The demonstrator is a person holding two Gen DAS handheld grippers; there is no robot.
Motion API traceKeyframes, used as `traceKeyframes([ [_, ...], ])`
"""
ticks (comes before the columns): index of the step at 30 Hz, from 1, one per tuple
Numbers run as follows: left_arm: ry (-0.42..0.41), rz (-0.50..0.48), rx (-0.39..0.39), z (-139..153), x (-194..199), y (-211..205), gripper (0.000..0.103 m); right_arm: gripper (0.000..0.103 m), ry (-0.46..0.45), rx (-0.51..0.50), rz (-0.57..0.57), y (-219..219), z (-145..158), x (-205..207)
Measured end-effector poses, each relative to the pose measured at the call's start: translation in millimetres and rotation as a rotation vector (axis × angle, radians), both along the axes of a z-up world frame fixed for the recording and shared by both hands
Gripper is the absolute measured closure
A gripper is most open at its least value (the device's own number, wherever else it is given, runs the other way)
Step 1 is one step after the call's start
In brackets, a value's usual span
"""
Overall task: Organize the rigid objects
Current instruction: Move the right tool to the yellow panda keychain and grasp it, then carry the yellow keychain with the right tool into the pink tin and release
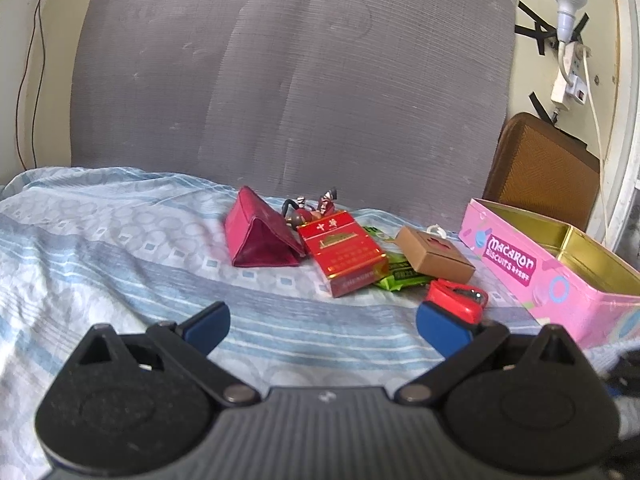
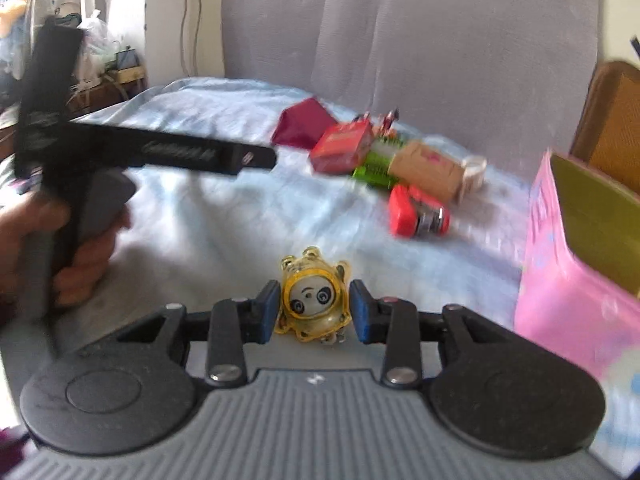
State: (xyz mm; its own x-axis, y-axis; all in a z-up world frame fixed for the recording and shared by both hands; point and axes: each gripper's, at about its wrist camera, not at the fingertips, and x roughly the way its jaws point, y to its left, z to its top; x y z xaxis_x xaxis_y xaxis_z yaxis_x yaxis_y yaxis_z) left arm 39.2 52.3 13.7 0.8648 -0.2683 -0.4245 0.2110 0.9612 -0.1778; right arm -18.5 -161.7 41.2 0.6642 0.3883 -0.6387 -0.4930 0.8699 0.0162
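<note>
My left gripper [image 1: 322,326] is open and empty above the bed sheet, short of the pile of objects. The pile holds a maroon triangular pouch [image 1: 260,234], a red cigarette box [image 1: 342,256], a green packet [image 1: 394,276], a brown cardboard box [image 1: 434,254], a small figurine [image 1: 312,206] and a red stapler [image 1: 456,296] just beyond my right finger. An open pink Macaron tin [image 1: 560,264] stands at the right. My right gripper [image 2: 314,308] is shut on a yellow panda toy [image 2: 314,298], left of the pink tin [image 2: 576,280]. The view is blurred.
The blue patterned bed sheet [image 1: 120,240] covers the surface, with a grey headboard [image 1: 288,72] behind. A brown cushion [image 1: 548,168] and a wall power strip [image 1: 568,80] are at the far right. The hand-held left gripper [image 2: 140,152] shows in the right wrist view.
</note>
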Motion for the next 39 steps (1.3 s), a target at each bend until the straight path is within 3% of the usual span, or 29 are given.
traceKeyframes([
  [6, -0.013, -0.043, 0.036, 0.6, -3.7, -8.4, 0.000, 0.063, 0.022, 0.037, -0.008, -13.8, -1.3, -37.9],
  [12, 0.007, -0.093, 0.047, 1.0, -5.3, -11.9, 0.001, 0.061, -0.044, 0.062, -0.047, -24.0, -4.3, -53.8],
  [17, 0.074, -0.150, -0.060, 7.6, -26.1, -5.9, 0.001, 0.052, -0.061, 0.060, -0.023, -28.3, -6.1, -61.8],
  [21, 0.124, -0.286, -0.121, 22.4, -46.3, -18.0, 0.004, 0.052, -0.057, 0.058, -0.005, -27.6, -12.0, -62.1],
  [25, 0.239, -0.394, -0.116, 20.0, -49.1, -45.6, 0.011, 0.051, -0.048, 0.067, -0.013, -27.4, -15.8, -57.6],
  [31, 0.355, -0.482, -0.149, 1.7, -46.5, -80.6, 0.012, 0.053, -0.010, 0.101, -0.020, -31.3, -23.9, -46.2],
  [32, 0.377, -0.493, -0.151, -3.5, -45.3, -86.7, 0.022, 0.058, -0.013, 0.105, -0.016, -30.4, -24.3, -45.6],
  [34, 0.348, -0.481, -0.140, -5.3, -48.7, -94.1, 0.021, 0.058, -0.017, 0.105, -0.021, -27.7, -23.9, -45.2],
  [36, 0.344, -0.478, -0.131, -0.8, -46.5, -97.9, 0.030, 0.058, -0.038, 0.085, -0.038, -27.4, -23.2, -46.0],
  [39, 0.337, -0.507, -0.176, 14.9, -35.9, -101.3, 0.033, 0.058, -0.084, 0.092, -0.072, -38.1, -15.7, -45.8],
])
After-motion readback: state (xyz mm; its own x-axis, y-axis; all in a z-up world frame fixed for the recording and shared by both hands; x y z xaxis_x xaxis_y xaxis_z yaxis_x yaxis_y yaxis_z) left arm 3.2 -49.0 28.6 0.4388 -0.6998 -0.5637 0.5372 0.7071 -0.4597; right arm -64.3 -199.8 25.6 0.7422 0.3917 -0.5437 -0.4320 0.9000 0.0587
